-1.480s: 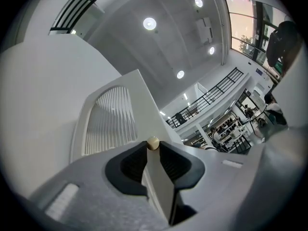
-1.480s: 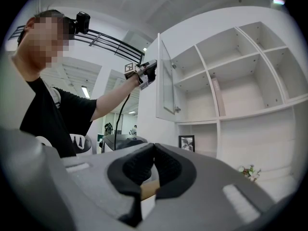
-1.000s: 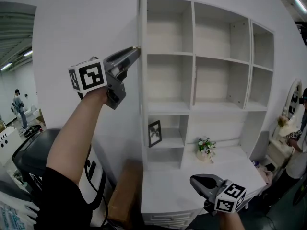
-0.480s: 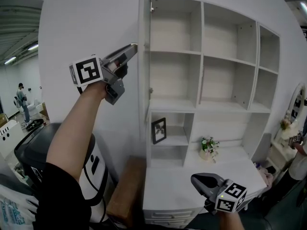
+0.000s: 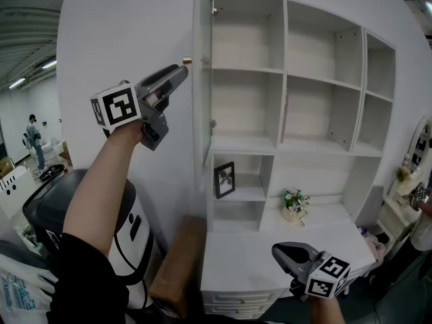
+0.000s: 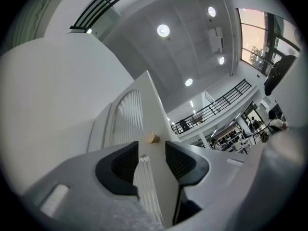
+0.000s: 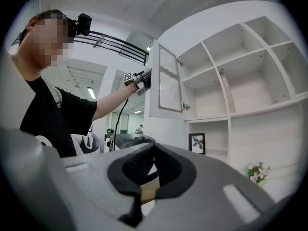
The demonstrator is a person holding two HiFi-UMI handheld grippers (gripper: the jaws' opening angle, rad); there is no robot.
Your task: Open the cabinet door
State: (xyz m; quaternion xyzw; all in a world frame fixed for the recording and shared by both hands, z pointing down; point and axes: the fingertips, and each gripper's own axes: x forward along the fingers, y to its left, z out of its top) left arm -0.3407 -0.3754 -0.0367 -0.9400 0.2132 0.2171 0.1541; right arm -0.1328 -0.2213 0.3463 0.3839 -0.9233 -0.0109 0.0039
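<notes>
- Upper centre of the head view: cabinet door [image 5: 201, 100], swung wide open and edge-on to the camera, hinged at the left side of the white cabinet [image 5: 317, 79] with its bare shelves.
- Upper middle of the right tool view: the same cabinet door [image 7: 166, 81], standing out from the cabinet front, with a ribbed pane in a white frame and the hinges along its right edge.
- Just left of the door's edge, upper left-centre of the head view: left tool [image 5: 177, 73], raised on an outstretched bare arm [image 5: 101, 187] and tilted upward, tips just short of the small brass-coloured knob [image 5: 187, 61].
- Centre of the left tool view: left tool [image 6: 150, 148] released, jaws apart and only just opened. The knob [image 6: 152, 138] lies just beyond the tips and in line with the gap, touched by neither pad, with the door's ribbed face [image 6: 127, 121] visible beyond and through the gap.
- Lower right of the head view: right tool [image 5: 283, 252], held low against the white tabletop [image 5: 256, 248].
- Lower centre of the right tool view: right tool [image 7: 153, 148] clenched, pads meeting at the tips, nothing caught between them.
- Lower shelf, centre of the head view: framed picture [image 5: 224, 179], upright in its compartment.
- To its right, on the tabletop under the shelves: small pot of flowers [image 5: 291, 204].
- Both also in the right tool view: framed picture [image 7: 197, 143] at centre, flowers [image 7: 255, 172] at lower right.
</notes>
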